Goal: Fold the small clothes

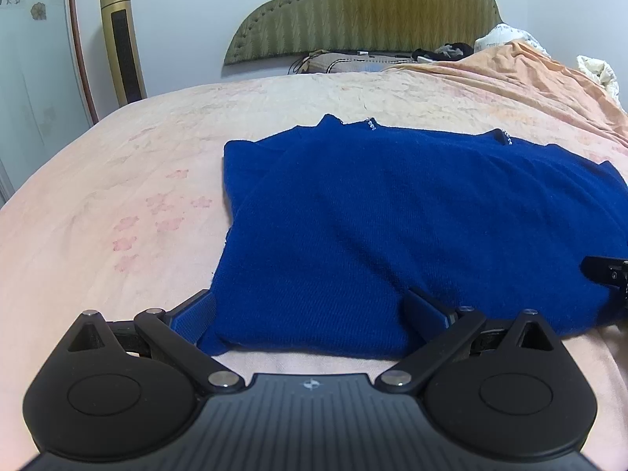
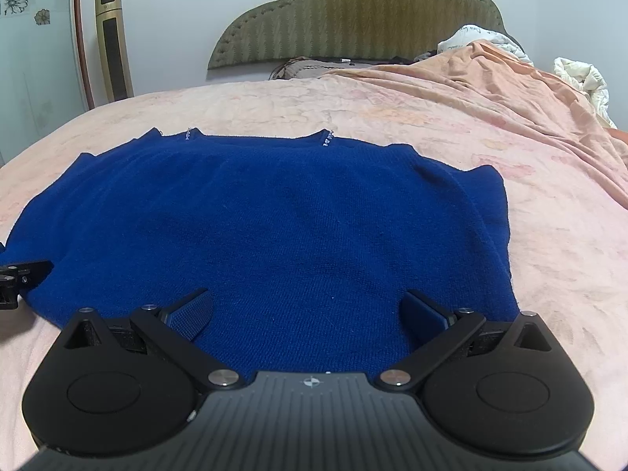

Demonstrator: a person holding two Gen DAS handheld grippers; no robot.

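Two grippers sit at the near edge of a blue sweater (image 2: 267, 227) that lies flat on the pink bedspread (image 2: 510, 125), sleeves already tucked in and the neckline with its small beads at the far side toward the headboard (image 1: 365, 8). Both tools stand wide apart with nothing pinched: the left gripper (image 1: 310, 314) straddles the near left corner of the hem, one finger on the bedspread just beside the cloth and the other over the knit, while the right gripper (image 2: 308, 312) hovers over the hem nearer the right side, both fingers above the fabric. To my eye the step in hand is taking the hem for a fold up toward the collar, and it would go best if each tool bit both layers of the thick knit close to a corner, at matching depth, then lifted together so the edge stays straight and the tucked sleeves do not slide out. From the left camera you get the sweater's left edge, its stepped sleeve fold and the right tool's tip (image 1: 606, 274) poking in at the side; the right camera alone shows the right edge of the sweater, the heaped blanket (image 2: 581, 74) beyond, and the left tool's tip (image 2: 23, 274).
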